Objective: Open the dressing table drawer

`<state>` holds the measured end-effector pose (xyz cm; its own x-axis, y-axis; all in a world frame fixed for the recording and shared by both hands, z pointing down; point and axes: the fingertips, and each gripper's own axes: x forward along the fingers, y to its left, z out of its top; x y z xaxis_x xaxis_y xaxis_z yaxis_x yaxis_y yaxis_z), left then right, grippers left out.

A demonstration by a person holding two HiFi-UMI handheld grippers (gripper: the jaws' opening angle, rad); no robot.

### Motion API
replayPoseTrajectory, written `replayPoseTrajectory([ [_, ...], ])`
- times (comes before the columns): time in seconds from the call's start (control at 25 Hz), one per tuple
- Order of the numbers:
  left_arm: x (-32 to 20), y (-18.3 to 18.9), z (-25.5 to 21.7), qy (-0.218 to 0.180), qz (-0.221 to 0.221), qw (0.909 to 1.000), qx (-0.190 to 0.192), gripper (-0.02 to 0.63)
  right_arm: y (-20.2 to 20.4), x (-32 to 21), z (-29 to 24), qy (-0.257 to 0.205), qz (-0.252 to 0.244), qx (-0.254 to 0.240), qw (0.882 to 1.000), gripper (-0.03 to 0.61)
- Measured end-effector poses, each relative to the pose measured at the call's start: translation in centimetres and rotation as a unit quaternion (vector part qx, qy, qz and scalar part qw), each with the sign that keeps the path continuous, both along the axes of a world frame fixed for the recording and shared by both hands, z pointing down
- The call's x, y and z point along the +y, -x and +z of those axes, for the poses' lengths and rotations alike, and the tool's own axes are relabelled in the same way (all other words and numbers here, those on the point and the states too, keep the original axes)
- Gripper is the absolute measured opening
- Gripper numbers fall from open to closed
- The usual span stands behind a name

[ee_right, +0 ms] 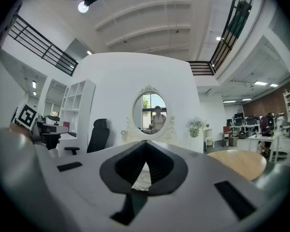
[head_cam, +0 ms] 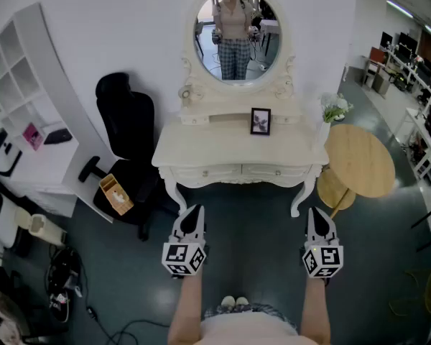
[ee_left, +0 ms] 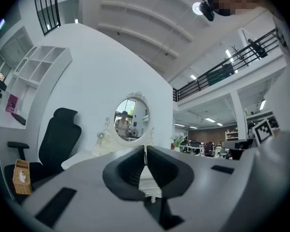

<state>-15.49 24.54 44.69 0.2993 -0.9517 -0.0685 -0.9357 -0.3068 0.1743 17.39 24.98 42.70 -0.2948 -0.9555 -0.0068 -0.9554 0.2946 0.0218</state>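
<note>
The cream dressing table with an oval mirror stands ahead of me against the wall. Two shallow drawers run along its front, the left drawer and the right drawer, both flush with the frame. My left gripper hovers short of the table, below the left drawer, with its jaws together and nothing in them. My right gripper hangs level near the right front leg, also shut and empty. The table appears beyond the left gripper and beyond the right gripper in the gripper views.
A black office chair with a small wooden box stands left of the table. A round wooden side table and a vase of flowers sit on the right. A photo frame rests on the tabletop. Cables lie at lower left.
</note>
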Motion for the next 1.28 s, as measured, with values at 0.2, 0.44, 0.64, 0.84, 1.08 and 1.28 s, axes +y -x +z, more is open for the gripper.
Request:
replayPoseTrajectory([
  [0.2,0.3,-0.4,0.0,0.002,0.004,1.0000,-0.002,0.037,0.1,0.3,0.1,0.002,-0.001,-0.006,1.000,0.013],
  [0.44,0.8,-0.7,0.0,0.004,0.003,1.0000,-0.004,0.037,-0.1,0.8,0.8,0.014,0.001,-0.022,1.000,0.014],
  [0.64,1.3,-0.9,0.2,0.007,0.003,1.0000,-0.004,0.037,-0.2,1.3,1.1,0.017,0.003,-0.027,0.999,0.013],
  [0.84,1.9,-0.9,0.5,0.012,0.003,0.9999,-0.004,0.037,-0.5,1.8,1.4,0.019,0.010,-0.054,0.998,0.014],
  [1.08,2.4,-0.5,1.1,0.018,0.000,0.9998,-0.002,0.037,0.5,2.4,1.9,0.023,-0.002,-0.049,0.999,0.014],
  [1.28,2.5,-0.2,1.2,0.020,0.003,0.9998,-0.001,0.037,1.6,2.6,2.0,0.021,-0.013,-0.035,0.999,0.017],
])
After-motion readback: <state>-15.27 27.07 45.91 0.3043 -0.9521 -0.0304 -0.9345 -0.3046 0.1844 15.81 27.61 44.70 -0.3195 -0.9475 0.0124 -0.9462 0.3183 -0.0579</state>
